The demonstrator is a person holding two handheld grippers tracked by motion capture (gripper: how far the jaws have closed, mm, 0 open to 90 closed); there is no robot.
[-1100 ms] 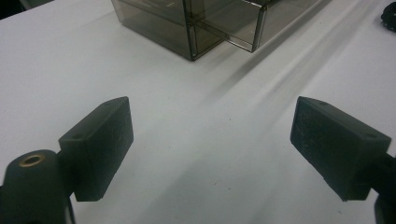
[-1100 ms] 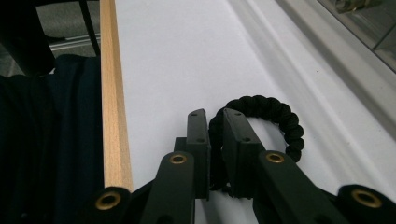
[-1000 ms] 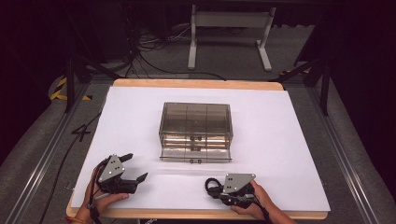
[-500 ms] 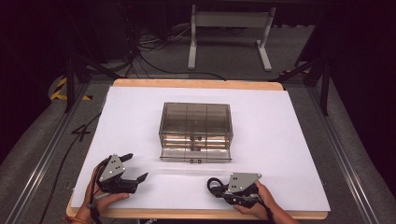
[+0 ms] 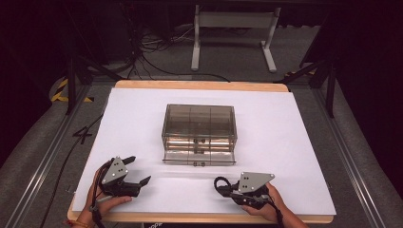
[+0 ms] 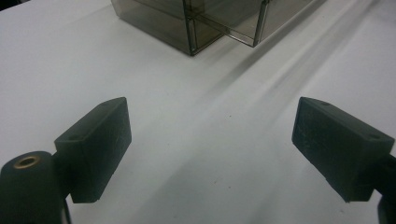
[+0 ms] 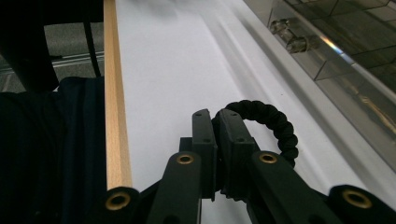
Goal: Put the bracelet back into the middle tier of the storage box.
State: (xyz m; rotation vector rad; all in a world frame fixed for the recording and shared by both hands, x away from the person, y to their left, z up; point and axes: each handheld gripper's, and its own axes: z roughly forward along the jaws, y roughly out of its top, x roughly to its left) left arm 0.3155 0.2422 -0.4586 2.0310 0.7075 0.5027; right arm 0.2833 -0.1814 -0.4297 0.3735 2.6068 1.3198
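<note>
A smoky see-through drawer box stands mid-table, its bottom drawer pulled out a little. My right gripper lies near the front edge, right of centre, shut on a black braided loop. In the right gripper view the jaws pinch one end of the loop, which arcs off to the right. My left gripper rests at the front left, open and holding nothing. In the left gripper view its pads stand wide apart over bare white table, the box corner ahead.
White paper covers the table, and a wooden rim runs along its front edge. A clear drawer knob shows on the box front in the right gripper view. Cables and a metal stand lie on the floor beyond.
My right hand has edged slightly to the right along the front edge with the loop still in its jaws. The left gripper and the drawer box have not moved.
</note>
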